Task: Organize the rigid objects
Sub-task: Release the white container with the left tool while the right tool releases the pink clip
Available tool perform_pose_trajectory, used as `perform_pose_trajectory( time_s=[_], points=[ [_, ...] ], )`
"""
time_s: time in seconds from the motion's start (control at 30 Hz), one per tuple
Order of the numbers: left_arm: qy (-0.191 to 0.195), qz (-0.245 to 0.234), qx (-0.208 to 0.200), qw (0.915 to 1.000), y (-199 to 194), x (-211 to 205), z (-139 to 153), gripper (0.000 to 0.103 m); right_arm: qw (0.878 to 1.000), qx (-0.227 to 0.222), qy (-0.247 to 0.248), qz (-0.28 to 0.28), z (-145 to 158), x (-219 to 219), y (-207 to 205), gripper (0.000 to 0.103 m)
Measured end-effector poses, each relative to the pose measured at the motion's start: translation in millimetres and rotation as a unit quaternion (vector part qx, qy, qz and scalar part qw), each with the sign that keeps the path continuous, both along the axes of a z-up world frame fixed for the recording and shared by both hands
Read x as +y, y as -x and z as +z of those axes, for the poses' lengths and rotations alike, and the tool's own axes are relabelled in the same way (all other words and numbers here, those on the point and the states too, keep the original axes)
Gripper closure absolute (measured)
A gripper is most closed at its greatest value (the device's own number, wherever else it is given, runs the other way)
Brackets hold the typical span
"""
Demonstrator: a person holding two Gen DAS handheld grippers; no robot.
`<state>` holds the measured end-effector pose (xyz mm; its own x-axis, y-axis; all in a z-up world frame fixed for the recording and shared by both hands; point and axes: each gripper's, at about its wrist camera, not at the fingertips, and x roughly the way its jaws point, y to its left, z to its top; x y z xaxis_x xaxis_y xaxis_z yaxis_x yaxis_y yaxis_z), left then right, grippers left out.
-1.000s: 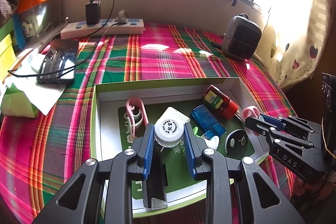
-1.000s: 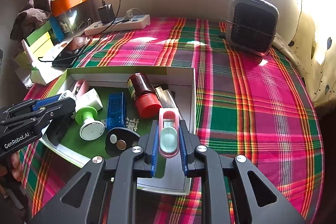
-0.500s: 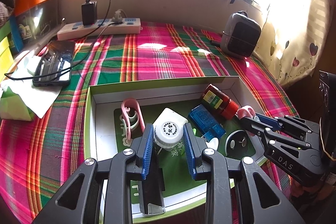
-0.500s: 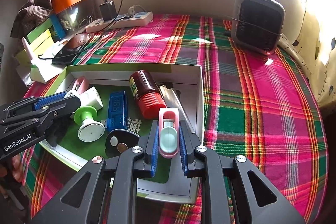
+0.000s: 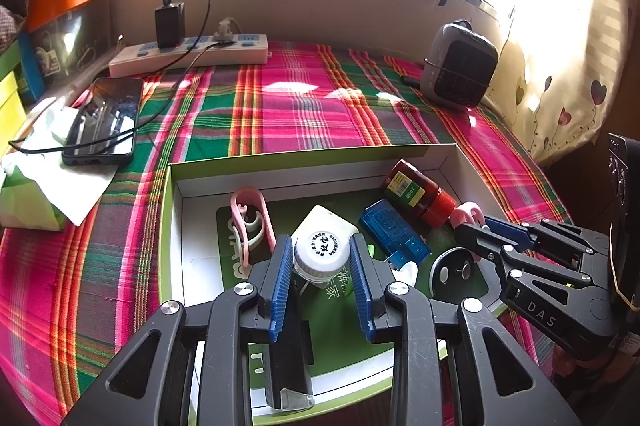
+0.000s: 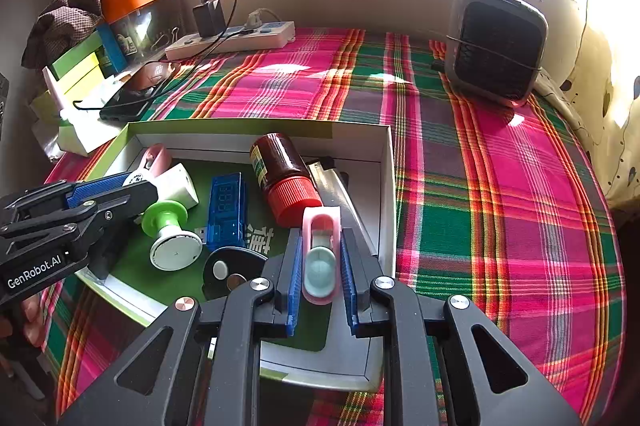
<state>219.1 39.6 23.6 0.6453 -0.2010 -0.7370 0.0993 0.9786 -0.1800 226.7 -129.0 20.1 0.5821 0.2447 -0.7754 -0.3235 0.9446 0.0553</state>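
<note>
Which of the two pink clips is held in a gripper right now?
The pink clip with the pale blue insert, clamped in the right gripper at the box's right side. The other pink clip lies loose in the box, at its left end.

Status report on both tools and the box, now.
Left tool shut on white-capped bottle. Right tool shut on pink clip. Both over the crowded green box; red-capped bottle lies just ahead of the right.
</note>
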Motion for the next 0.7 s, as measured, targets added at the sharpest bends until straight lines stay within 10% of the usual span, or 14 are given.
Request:
perform_pose_trajectory(
  time_s=[0.7],
  points=[
    [-0.005,0.004,-0.002,1.0,1.5,-0.3,0.9,0.068,1.0,-0.005,-0.007,-0.004,1.3,-0.8,0.9,0.077]
  ],
)
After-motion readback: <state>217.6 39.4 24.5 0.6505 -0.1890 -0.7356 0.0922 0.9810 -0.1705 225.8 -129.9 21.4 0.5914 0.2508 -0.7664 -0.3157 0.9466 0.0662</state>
